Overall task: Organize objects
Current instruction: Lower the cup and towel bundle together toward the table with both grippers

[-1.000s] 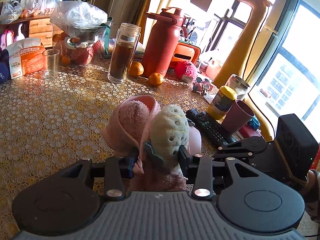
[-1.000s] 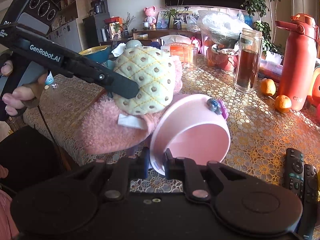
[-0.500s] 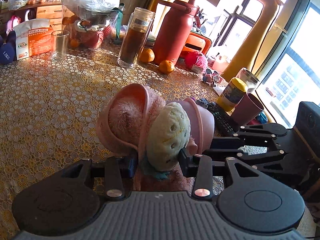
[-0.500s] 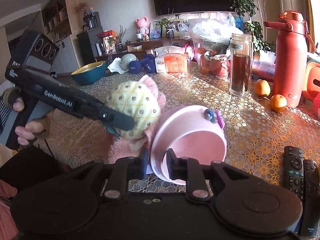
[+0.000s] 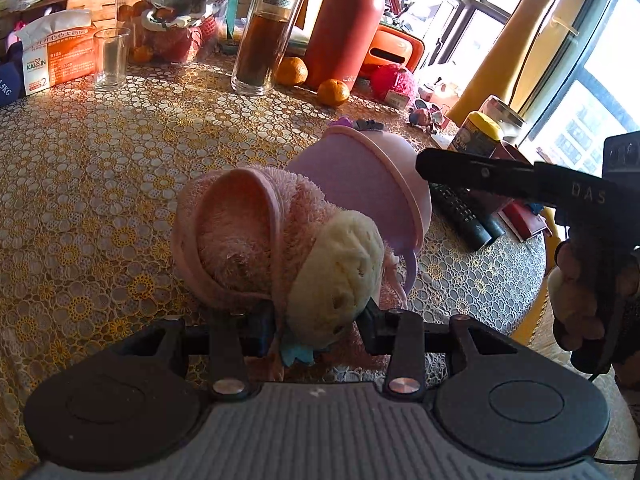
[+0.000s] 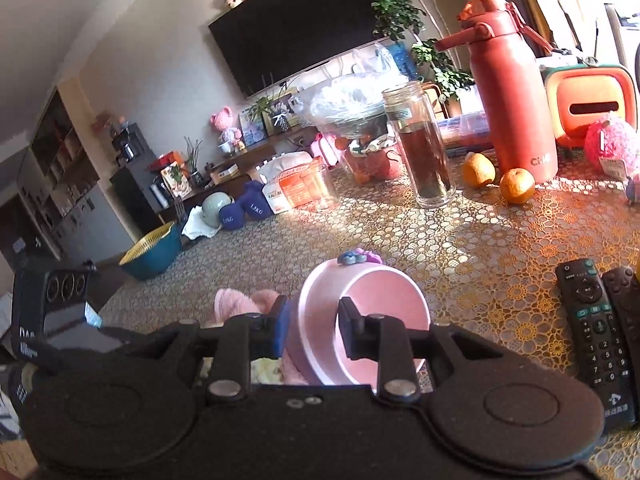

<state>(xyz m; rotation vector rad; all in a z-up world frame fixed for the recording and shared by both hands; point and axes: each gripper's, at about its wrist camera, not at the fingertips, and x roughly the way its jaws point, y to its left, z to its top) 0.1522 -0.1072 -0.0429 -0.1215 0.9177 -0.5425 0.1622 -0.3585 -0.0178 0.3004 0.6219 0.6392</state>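
Observation:
My left gripper (image 5: pixel 320 328) is shut on a fuzzy pink plush toy (image 5: pixel 256 240) with a yellow pineapple-like part, held low over the lace tablecloth (image 5: pixel 80 200). Just behind the plush a pink bowl (image 5: pixel 360 176) lies tilted on its side, a small purple ornament on its rim. My right gripper (image 6: pixel 312 328) straddles that bowl's (image 6: pixel 384 300) rim, one finger outside the wall and one inside. Its jaws are opening, and a gap shows at the inner pad. In the right wrist view the plush (image 6: pixel 240 300) peeks out left of the bowl.
Two black remote controls (image 6: pixel 592 320) lie right of the bowl. Farther back stand a glass bottle of dark tea (image 6: pixel 424 152), a red thermos (image 6: pixel 508 100), two oranges (image 6: pixel 516 186) and a drinking glass (image 5: pixel 110 58). The table's edge (image 5: pixel 532 280) curves close on the right.
The right gripper's jaws have spread off the bowl rim they were pinching, and its view has rolled. The left gripper has sunk toward the table, still holding the plush.

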